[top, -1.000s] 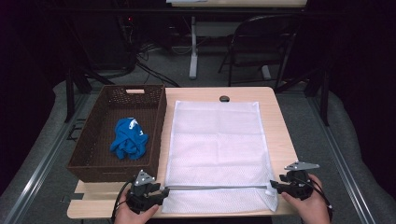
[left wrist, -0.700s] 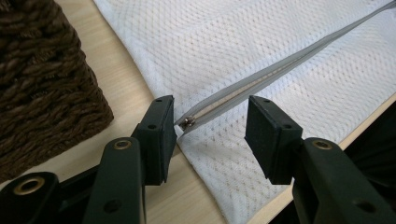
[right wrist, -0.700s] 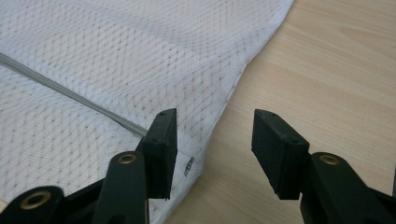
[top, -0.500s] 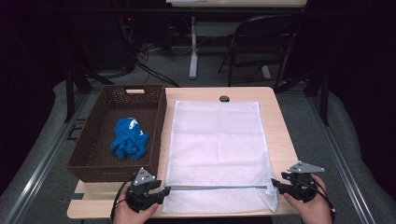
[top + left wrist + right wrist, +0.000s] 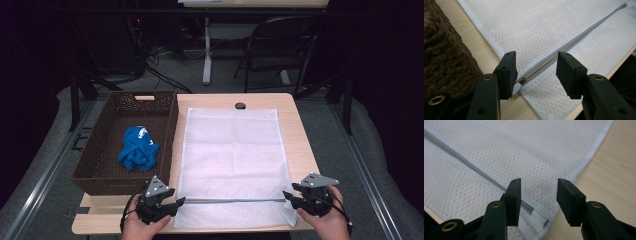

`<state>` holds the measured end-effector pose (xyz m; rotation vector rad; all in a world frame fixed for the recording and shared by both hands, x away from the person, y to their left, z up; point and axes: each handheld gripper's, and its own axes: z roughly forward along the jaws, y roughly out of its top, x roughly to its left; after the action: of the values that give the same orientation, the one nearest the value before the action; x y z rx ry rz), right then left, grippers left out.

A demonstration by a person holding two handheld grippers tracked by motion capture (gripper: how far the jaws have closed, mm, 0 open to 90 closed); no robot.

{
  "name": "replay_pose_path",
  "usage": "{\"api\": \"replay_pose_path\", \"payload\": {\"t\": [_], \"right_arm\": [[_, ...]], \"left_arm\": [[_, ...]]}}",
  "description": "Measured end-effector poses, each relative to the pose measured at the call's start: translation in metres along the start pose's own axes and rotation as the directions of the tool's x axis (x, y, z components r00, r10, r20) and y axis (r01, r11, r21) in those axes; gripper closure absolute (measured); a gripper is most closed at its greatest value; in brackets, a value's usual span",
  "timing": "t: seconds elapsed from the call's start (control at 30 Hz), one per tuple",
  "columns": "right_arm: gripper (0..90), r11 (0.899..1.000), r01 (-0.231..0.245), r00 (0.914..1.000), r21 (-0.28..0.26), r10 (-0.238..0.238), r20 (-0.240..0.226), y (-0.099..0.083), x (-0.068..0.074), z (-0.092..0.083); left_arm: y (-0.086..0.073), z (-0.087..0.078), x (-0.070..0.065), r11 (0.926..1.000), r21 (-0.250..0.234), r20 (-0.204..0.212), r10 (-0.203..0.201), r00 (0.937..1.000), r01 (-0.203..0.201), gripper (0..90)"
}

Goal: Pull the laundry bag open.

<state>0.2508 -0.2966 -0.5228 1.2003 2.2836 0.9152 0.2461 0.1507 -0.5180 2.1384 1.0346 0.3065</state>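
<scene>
At the near edge of the light wooden surface (image 5: 300, 125), the left gripper (image 5: 170, 204) and right gripper (image 5: 291, 198) flank the white rectangular mesh laundry bag (image 5: 230, 155). Both grippers' jaws are released, the left's just opening, the right's just closing, nothing pinched. The bag's long axis runs away from the near edge, its grey zipper (image 5: 232, 200) crosswise. Left of the bag stands the brown woven basket (image 5: 100, 150) holding a crumpled blue cloth (image 5: 137, 148).

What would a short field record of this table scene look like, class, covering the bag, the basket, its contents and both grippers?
surface: light wooden table
bag: flat white mesh laundry bag, grey zipper running across its near end
basket: brown woven rectangular basket, left of the bag
contents: crumpled blue cloth
left gripper: open, at the zipper's left end
right gripper: open, jaws just closing, at the bag's right corner
</scene>
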Motion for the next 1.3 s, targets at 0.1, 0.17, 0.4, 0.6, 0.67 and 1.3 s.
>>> {"api": "replay_pose_path", "payload": {"t": [0.1, 0.17, 0.4, 0.6, 0.67, 1.3], "right_arm": [[55.9, 1.000, 0.026, 0.9994, 0.013, -0.025, -0.021, 0.005, 0.005, 0.002], [55.6, 0.999, 0.037, 0.9991, 0.018, -0.036, -0.022, 0.006, 0.007, 0.003], [52.7, 0.999, 0.042, 0.9985, 0.014, -0.042, -0.034, 0.014, 0.012, 0.007], [48.1, 0.998, 0.065, 0.9972, 0.004, -0.065, -0.037, 0.021, 0.016, 0.011], [48.0, 0.998, 0.070, 0.9968, 0.001, -0.070, -0.038, 0.024, 0.017, 0.012], [51.5, 0.991, 0.130, 0.9814, -0.035, -0.134, -0.138, 0.061, 0.044, 0.037]], "left_arm": [[0.003, -0.002, 0.000, 0.9998, -0.001, -0.014, 0.018, 0.9997, -0.018, 51.0], [0.006, -0.002, 0.000, 1.0000, -0.007, 0.000, 0.001, 1.0000, -0.001, 50.5], [0.015, -0.003, 0.001, 0.9994, -0.006, 0.024, -0.033, 0.9992, 0.033, 48.6], [0.025, 0.001, -0.001, 0.9994, -0.007, 0.055, -0.033, 0.9980, 0.033, 48.4], [0.028, 0.002, -0.001, 0.9997, -0.013, 0.054, -0.020, 0.9984, 0.020, 48.6], [0.057, 0.011, -0.001, 0.9977, -0.048, 0.026, -0.046, 0.9986, 0.047, 49.5]]}}
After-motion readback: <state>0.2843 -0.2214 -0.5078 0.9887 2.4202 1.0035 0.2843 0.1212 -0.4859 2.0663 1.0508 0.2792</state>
